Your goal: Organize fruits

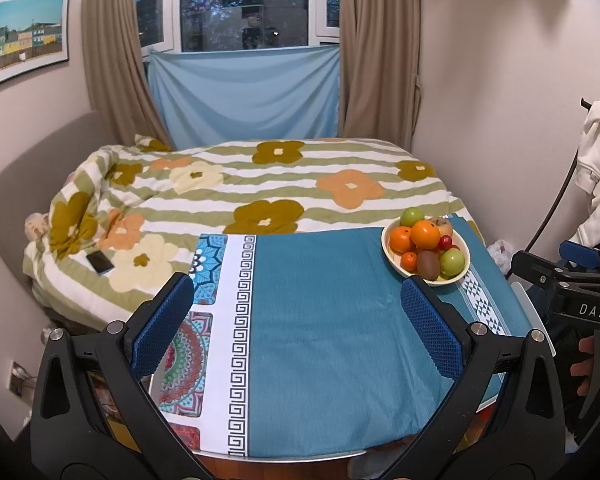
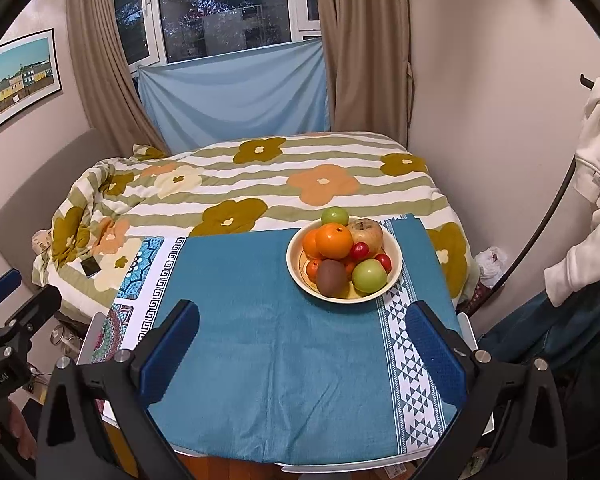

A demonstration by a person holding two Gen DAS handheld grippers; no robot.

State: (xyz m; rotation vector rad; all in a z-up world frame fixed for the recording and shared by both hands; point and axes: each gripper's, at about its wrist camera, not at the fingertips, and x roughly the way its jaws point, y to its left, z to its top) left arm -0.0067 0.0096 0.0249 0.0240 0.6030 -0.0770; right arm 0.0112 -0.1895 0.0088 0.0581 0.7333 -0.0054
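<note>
A cream bowl (image 2: 300, 276) piled with fruit stands at the far right of the table, on the teal cloth (image 2: 260, 360). It holds oranges (image 2: 334, 240), a brown kiwi (image 2: 331, 278), green apples (image 2: 370, 276), a yellowish apple (image 2: 366, 232) and small red fruits (image 2: 359, 251). The bowl also shows in the left wrist view (image 1: 394, 262). My left gripper (image 1: 296, 328) is open and empty over the near middle of the table. My right gripper (image 2: 304, 356) is open and empty, just in front of the bowl.
A bed with a flowered quilt (image 1: 260, 184) lies right behind the table, with a dark phone (image 1: 100, 262) on it. A white garment (image 2: 596, 128) hangs at the right. The wall stands close on the right. The cloth's patterned end (image 1: 220, 320) covers the table's left.
</note>
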